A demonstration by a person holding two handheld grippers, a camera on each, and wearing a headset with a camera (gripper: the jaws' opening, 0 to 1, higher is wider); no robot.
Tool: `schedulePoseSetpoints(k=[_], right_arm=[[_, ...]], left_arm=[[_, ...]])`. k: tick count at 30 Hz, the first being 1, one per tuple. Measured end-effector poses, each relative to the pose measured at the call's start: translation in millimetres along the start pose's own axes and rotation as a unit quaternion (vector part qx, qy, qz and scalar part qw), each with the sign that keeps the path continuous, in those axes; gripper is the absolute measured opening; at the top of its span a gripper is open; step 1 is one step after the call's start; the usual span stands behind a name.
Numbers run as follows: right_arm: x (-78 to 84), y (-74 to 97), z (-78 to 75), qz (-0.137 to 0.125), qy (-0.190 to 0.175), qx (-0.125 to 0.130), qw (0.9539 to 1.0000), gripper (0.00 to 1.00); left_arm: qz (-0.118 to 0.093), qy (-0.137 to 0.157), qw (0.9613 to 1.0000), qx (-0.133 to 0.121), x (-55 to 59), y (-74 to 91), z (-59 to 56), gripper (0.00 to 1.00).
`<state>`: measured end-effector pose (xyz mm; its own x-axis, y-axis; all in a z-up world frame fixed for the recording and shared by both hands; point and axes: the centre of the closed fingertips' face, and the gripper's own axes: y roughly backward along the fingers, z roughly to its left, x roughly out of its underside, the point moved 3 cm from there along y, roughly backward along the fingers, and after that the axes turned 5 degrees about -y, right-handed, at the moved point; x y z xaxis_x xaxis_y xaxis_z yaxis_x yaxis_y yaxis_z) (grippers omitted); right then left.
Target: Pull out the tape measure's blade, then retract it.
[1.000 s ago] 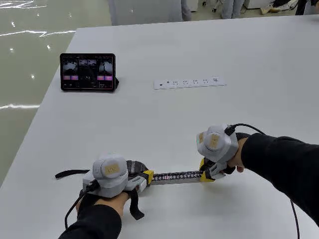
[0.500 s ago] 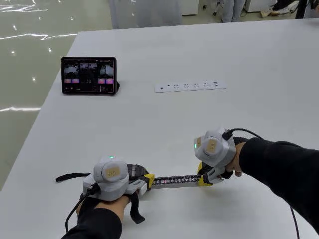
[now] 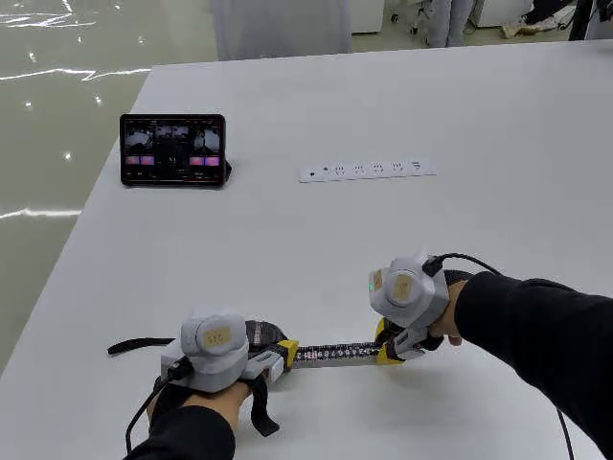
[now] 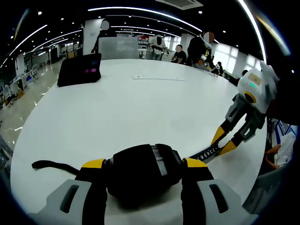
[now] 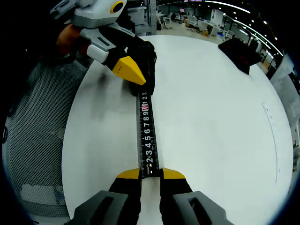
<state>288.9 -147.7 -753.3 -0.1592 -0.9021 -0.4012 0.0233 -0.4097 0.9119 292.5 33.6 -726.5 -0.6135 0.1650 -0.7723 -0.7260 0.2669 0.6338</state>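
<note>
Left tongs [image 4: 145,163] clamp the case [image 4: 140,180]; right tongs [image 5: 150,174] pinch the blade [image 5: 146,131] tip. Blade looks shorter than before, probably retracting.

Head view: the left tongs [image 3: 278,353] sit right over the tape measure's case [image 3: 261,333], and just a dark sliver of it peeks out. The blade [image 3: 335,353] has its tip buried between the jaws of the right tongs [image 3: 386,353], and its numerals are too fine to read here. The tablet [image 3: 172,149] screen is a blur of tiny panels. The sleeve [image 3: 536,331] runs off the right edge. In the right gripper view, a yellow jaw covers the blade's mouth on the case.
</note>
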Motion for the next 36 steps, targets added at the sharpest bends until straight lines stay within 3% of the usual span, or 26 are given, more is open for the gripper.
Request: schedulePoseSetpoints(k=[36], right_arm=[[-16.0, -7.8, 2.4, -0.004, 0.006, 0.0, 1.0, 0.11]], left_arm=[[0.001, 0.003, 1.0, 0.001, 0.0, -1.1, 1.3, 0.6]])
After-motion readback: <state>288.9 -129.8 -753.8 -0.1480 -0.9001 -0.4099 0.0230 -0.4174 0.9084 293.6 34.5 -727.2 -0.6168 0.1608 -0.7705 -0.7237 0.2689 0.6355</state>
